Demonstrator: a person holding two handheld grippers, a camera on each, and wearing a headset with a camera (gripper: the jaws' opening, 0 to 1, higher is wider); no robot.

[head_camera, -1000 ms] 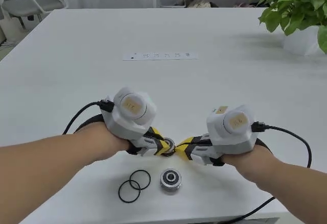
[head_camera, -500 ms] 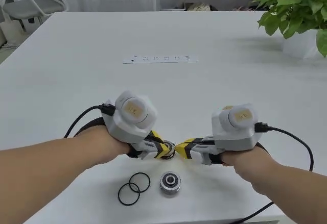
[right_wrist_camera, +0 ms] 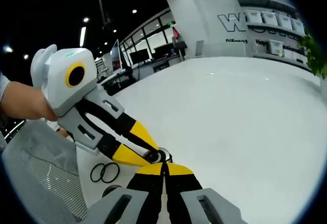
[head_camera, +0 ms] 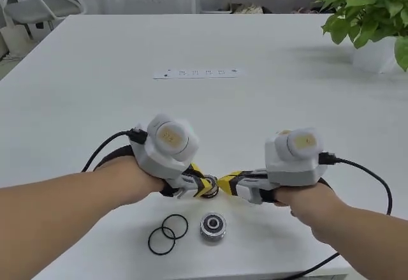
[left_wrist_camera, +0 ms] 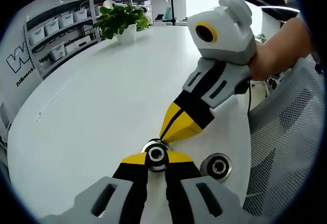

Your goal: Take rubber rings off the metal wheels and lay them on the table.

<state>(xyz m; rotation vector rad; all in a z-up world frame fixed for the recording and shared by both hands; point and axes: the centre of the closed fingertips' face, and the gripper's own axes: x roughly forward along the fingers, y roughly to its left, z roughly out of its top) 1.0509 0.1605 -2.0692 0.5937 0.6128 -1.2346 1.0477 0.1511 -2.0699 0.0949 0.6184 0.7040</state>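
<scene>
The white table (head_camera: 268, 50) carries a potted plant (head_camera: 366, 6) at its far right corner. The work sits close to the near edge, about midway along it.

There the left gripper (head_camera: 201, 187) is clamped on a small metal wheel (left_wrist_camera: 156, 153), holding it just above the tabletop. The right gripper (right_wrist_camera: 163, 167) meets it nose to nose. Its jaws are pressed together at the wheel's rim, apparently nipping the rubber ring (right_wrist_camera: 164, 155), which stands off the wheel as a dark loop at the tips.

A second metal wheel (head_camera: 213, 225) lies flat nearer the edge. Just to its left, two removed rings (head_camera: 167, 231) lie overlapping on the table.

The step in hand looks like stripping a ring from the held wheel. The next move probably calls for the left gripper to keep its clamp firm. The right would draw the ring outward and over the rim, then lay it by the other two.
</scene>
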